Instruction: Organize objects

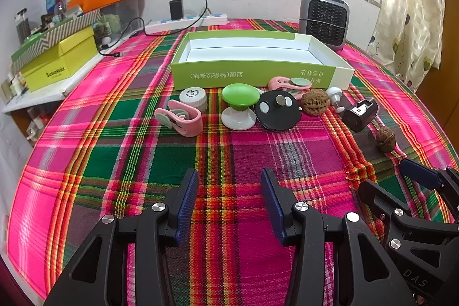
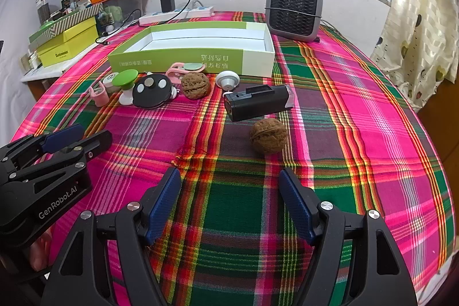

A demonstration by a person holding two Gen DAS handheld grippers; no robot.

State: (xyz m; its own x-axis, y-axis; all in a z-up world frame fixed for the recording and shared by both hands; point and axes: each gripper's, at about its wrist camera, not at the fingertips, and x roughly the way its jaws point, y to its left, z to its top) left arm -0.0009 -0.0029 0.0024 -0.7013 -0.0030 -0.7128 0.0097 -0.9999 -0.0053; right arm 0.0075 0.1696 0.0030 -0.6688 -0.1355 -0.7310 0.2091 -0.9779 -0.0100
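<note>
Both idle over bare cloth. Left hand-held gripper (image 1: 229, 202): jaws spread, nothing between them. Right hand-held gripper (image 2: 229, 202): jaws spread wider, also empty. Both tilt down toward the table (image 2: 358, 111), side by side, left one visible at the edge of the right wrist view.

Nearest target for the right: lone walnut (image 2: 269, 135), just ahead of its fingers and slightly right of centre. Behind it the black box-shaped device (image 2: 255, 102) lying on its side. Then the row along the front wall of the green tray (image 2: 178, 59): second walnut (image 2: 195, 85), white knob (image 2: 228, 80), black disc (image 2: 153, 91), green-topped knob (image 2: 124, 82), white cap (image 1: 192, 98), pink clip (image 1: 180, 118), another pink clip (image 1: 287, 83) against the tray wall. Tray looks empty.

Judgement: nothing sorted yet; step in hand is the first pick.

- Right takes the near walnut: centre it between the pads, close across the widest part; round and hard, so it may squirt out if pinched off-centre.
- Left works the pink clip end.
- Lift clear over the tray wall before release.
</note>
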